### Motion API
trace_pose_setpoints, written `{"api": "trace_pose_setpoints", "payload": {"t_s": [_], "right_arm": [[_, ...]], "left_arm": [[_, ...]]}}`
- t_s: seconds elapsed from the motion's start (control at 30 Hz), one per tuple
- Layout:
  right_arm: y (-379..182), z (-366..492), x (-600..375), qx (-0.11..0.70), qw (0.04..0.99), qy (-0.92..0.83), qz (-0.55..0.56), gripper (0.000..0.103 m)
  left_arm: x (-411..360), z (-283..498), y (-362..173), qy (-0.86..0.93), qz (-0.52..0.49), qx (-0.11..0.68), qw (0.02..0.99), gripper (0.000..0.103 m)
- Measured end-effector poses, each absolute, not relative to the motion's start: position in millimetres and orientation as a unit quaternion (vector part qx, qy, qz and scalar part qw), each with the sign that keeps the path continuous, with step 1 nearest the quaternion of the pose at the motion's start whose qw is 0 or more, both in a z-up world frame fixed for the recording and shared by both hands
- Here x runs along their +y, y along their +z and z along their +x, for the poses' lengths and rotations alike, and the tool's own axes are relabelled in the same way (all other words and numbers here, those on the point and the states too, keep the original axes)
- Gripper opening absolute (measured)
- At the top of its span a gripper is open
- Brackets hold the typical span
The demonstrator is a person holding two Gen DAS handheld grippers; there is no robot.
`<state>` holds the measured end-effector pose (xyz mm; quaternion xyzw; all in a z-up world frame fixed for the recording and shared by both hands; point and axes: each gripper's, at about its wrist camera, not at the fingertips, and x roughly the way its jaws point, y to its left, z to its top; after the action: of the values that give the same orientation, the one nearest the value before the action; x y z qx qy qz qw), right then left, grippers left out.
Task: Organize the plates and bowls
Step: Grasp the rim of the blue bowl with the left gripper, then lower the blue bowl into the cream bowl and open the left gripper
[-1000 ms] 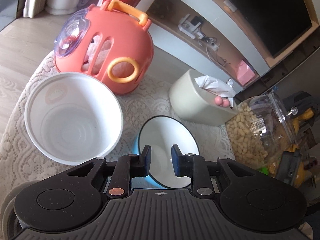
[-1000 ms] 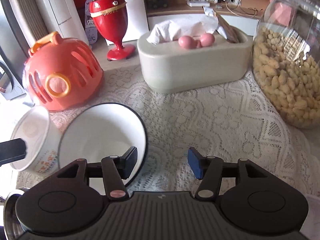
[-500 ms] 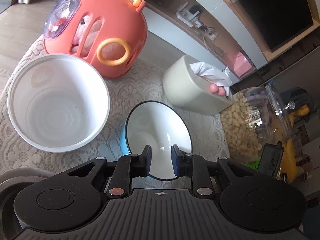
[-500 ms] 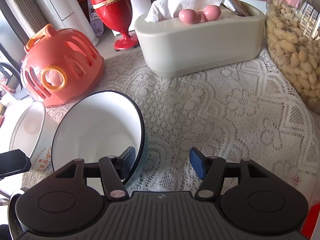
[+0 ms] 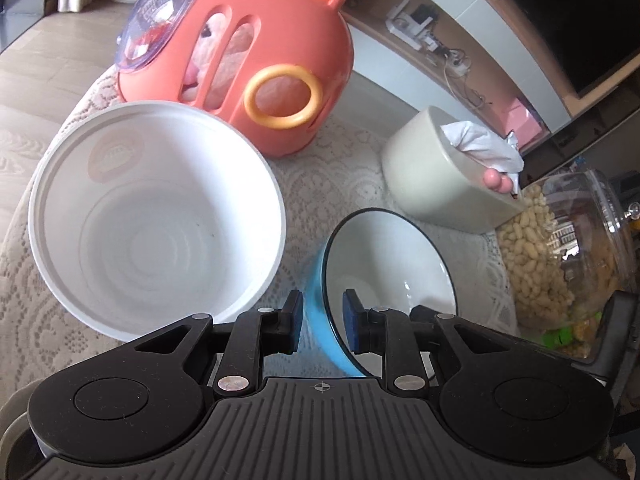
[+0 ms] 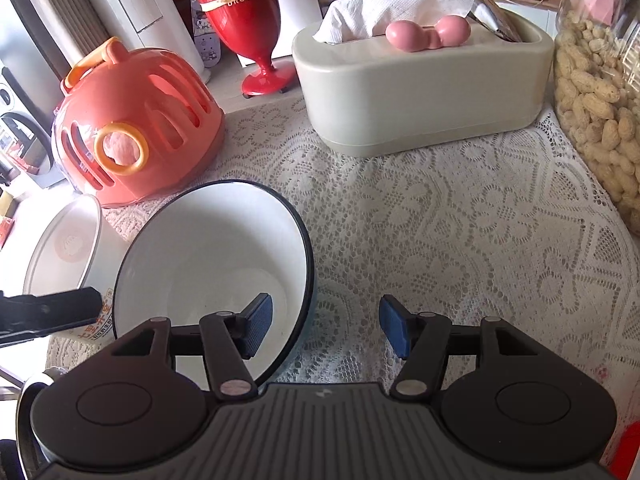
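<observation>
A blue bowl [image 5: 384,264] with a white inside and dark rim is tilted, held at its near rim by my left gripper [image 5: 322,322], which is shut on it. It also shows in the right wrist view [image 6: 216,264], lifted over the lace cloth. A white plastic bowl [image 5: 156,220] stands just left of it, also in the right wrist view [image 6: 68,248]. My right gripper [image 6: 326,324] is open and empty, its left finger over the blue bowl's rim, its right finger over the cloth.
A coral toy carrier [image 5: 240,52] stands behind the bowls. A beige tissue box [image 6: 420,80] is at the back, a glass jar of peanuts [image 6: 600,100] at the right, a red cup [image 6: 248,20] beyond the table edge. A lace cloth [image 6: 460,240] covers the table.
My left gripper has carried the tilted blue bowl left, nearer the white bowl. The right gripper stays open and has shifted slightly forward.
</observation>
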<state>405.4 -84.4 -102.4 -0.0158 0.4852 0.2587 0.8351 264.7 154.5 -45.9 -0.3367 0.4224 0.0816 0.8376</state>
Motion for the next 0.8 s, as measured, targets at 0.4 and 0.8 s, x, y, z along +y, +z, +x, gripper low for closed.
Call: {"api": "trace_pose_setpoints", "payload": {"t_s": [0.4,0.8], "right_arm": [[-110.7,412.7,-56.2,0.52,0.808,0.277,-0.032,0.03],[-113.1,394.8,-63.1,0.531,0.795,0.291,-0.04,0.031]], "left_arm": [[137.6,281.1,-59.1,0.058,-0.275,0.436,0.855,0.028],[142.5,278.2,-65.3,0.04,-0.296,0.467,0.832,0.033]]}}
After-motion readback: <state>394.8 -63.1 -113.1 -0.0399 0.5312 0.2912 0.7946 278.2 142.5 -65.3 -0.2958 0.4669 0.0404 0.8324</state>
